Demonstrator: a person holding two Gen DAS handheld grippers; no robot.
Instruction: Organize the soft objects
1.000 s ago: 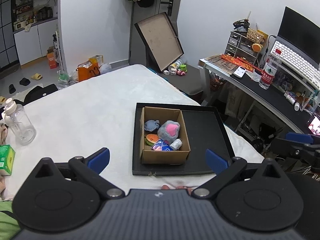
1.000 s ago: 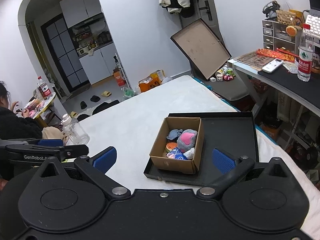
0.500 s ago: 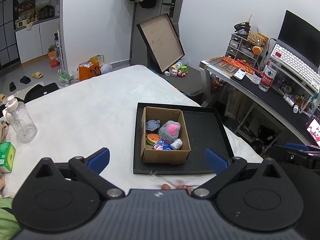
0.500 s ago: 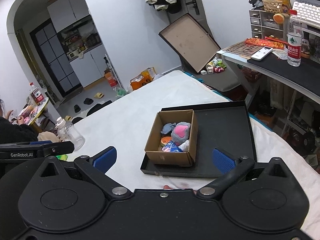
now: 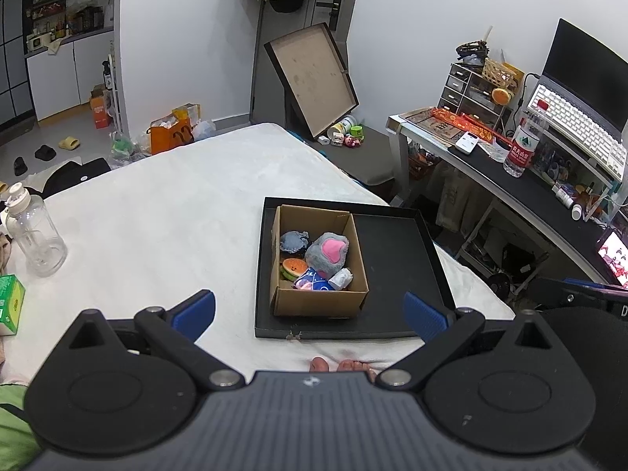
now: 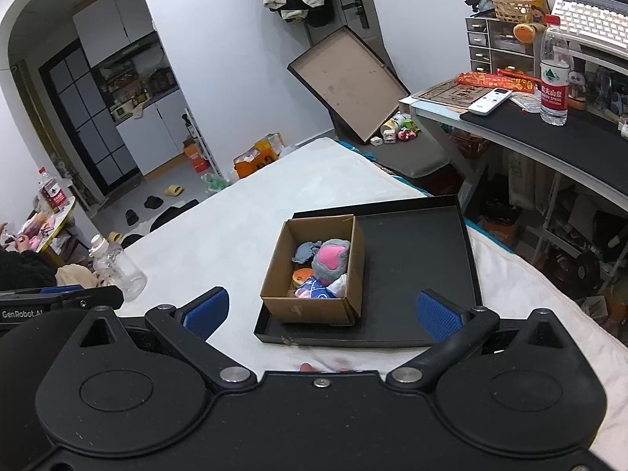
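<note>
A brown cardboard box [image 5: 318,301] [image 6: 310,310] stands in the left half of a shallow black tray [image 5: 396,251] [image 6: 416,251] on a white bed. Inside it lie several soft toys: a grey plush with a pink heart [image 5: 327,251] [image 6: 331,257], a blue-grey one [image 5: 294,240], an orange smiling one [image 5: 294,267] and a blue-and-white one [image 5: 316,283]. My left gripper [image 5: 310,312] hovers open above the bed's near edge, short of the box. My right gripper [image 6: 322,312] is also open and empty, at about the same distance.
A clear plastic bottle [image 5: 35,235] [image 6: 117,267] and a green carton [image 5: 10,304] sit at the bed's left. A desk [image 5: 522,184] with a water bottle [image 6: 553,78] and keyboard lies right. A board [image 5: 312,78] leans on the far wall. Toes [image 5: 341,365] show below.
The right gripper has swung right and drawn closer, so the box sits more central and larger in its view. The left view has shifted only slightly. Both stay open.
</note>
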